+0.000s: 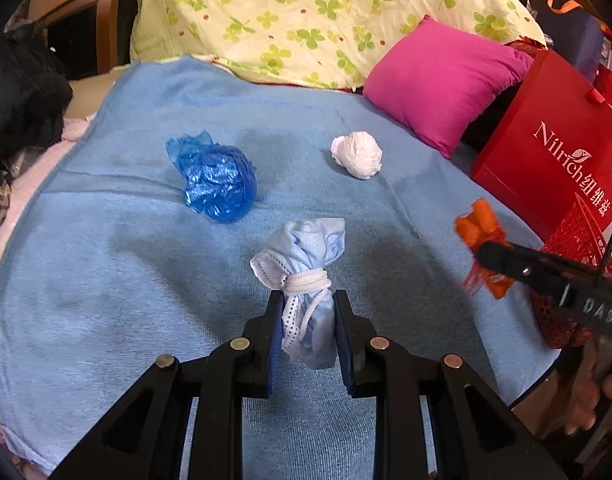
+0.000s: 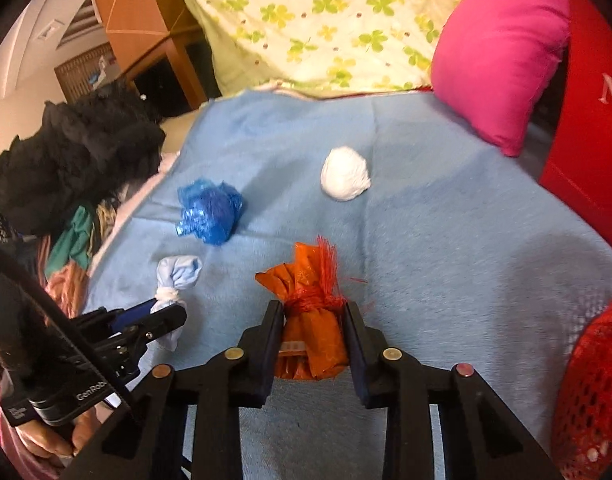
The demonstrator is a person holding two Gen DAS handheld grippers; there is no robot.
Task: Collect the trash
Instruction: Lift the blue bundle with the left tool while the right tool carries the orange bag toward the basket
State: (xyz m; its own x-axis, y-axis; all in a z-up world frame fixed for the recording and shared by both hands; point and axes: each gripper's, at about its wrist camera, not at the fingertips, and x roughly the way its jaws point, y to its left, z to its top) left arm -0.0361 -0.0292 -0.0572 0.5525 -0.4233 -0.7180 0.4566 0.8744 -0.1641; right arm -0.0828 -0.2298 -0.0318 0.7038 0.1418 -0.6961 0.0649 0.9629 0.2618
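Observation:
My left gripper (image 1: 308,300) is shut on a light-blue face mask bundle (image 1: 306,264) tied with its white straps, held above the blue blanket (image 1: 105,260). My right gripper (image 2: 314,308) is shut on an orange wrapper bundle (image 2: 312,320) with red net fringe. Each shows in the other view: the orange bundle (image 1: 480,228) at the right, the mask bundle (image 2: 177,276) at the left. A crumpled blue plastic bag (image 1: 215,178) (image 2: 209,214) and a white paper ball (image 1: 358,154) (image 2: 346,174) lie on the blanket beyond both grippers.
A pink pillow (image 1: 442,80) and a clover-print quilt (image 1: 306,12) lie at the back. A red paper bag (image 1: 554,152) stands at the right, with a red mesh basket (image 2: 590,392) beside it. Dark clothes (image 2: 77,152) are piled at the left.

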